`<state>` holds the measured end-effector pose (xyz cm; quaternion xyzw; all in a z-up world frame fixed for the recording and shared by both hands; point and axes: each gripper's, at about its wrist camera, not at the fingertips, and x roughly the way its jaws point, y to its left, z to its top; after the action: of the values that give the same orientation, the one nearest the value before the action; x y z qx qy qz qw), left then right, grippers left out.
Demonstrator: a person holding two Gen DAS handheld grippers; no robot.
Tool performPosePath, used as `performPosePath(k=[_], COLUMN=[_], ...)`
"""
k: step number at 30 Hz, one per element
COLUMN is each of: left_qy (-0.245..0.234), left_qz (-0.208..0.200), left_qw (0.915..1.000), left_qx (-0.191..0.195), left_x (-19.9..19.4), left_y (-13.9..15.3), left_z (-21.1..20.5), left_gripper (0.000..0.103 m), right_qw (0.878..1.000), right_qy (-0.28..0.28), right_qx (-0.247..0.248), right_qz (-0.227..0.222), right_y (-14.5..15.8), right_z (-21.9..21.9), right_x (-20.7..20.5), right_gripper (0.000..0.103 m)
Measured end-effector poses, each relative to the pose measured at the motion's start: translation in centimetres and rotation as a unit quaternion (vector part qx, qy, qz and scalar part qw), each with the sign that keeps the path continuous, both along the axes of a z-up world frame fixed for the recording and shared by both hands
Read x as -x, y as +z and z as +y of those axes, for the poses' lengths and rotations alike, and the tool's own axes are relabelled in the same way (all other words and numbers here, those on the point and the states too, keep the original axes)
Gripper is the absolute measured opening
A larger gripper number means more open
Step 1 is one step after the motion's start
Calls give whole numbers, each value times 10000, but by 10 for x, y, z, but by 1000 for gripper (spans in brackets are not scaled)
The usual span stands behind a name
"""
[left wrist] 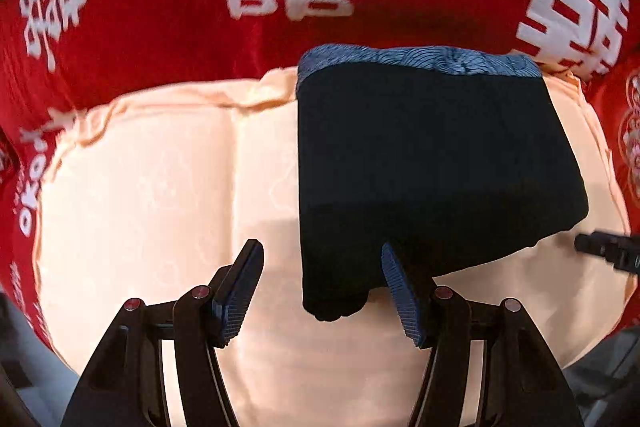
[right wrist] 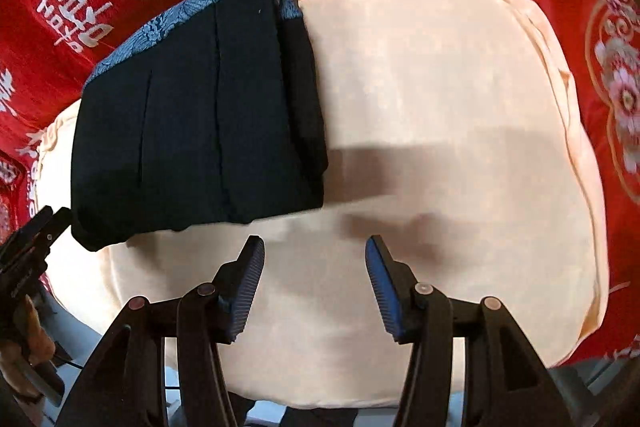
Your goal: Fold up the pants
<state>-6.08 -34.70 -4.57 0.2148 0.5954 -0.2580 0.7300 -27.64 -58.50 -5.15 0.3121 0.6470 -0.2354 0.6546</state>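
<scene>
- Left gripper (left wrist: 322,267): fingers spread, gripping nothing; folded black pants (left wrist: 432,163) lie ahead, overlapping its right fingertip.
- Right gripper (right wrist: 315,259): fingers spread, empty, over peach cloth (right wrist: 440,87); pants (right wrist: 192,115) ahead-left.

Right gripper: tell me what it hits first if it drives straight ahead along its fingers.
Probably only the peach cloth. The right gripper is open over bare fabric; the folded dark pants lie off to its left, outside that line. Depth is uncertain.

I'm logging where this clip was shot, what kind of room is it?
Probably a bedroom: the folded dark pants lie on a peach cushion over a red bedspread printed with white double-happiness characters.
</scene>
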Motion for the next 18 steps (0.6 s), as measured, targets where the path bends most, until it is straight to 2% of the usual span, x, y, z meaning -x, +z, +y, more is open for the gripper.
performPosePath(k=[4, 8, 10, 16, 18], left_qy=[52, -10, -10, -12, 13], left_qz=[345, 411, 400, 392, 447], left_qw=[9994, 9991, 9992, 9991, 9990], left_qx=[21, 59, 71, 126, 78], left_x=[-7, -11, -15, -25, -29], left_y=[-7, -7, -7, -3, -7], left_z=[6, 10, 11, 17, 18], left_gripper=[63, 63, 87, 87, 87], right_qw=[9999, 9999, 9999, 9998, 9998], right_qy=[-112, -99, -100, -122, -125], right_qx=[-70, -84, -90, -113, -101], right_qz=[-30, -61, -59, -61, -108], right_y=[4, 6, 7, 15, 19], right_z=[11, 19, 24, 30, 32], right_x=[1, 0, -2, -4, -6], right_gripper=[57, 58, 59, 68, 75])
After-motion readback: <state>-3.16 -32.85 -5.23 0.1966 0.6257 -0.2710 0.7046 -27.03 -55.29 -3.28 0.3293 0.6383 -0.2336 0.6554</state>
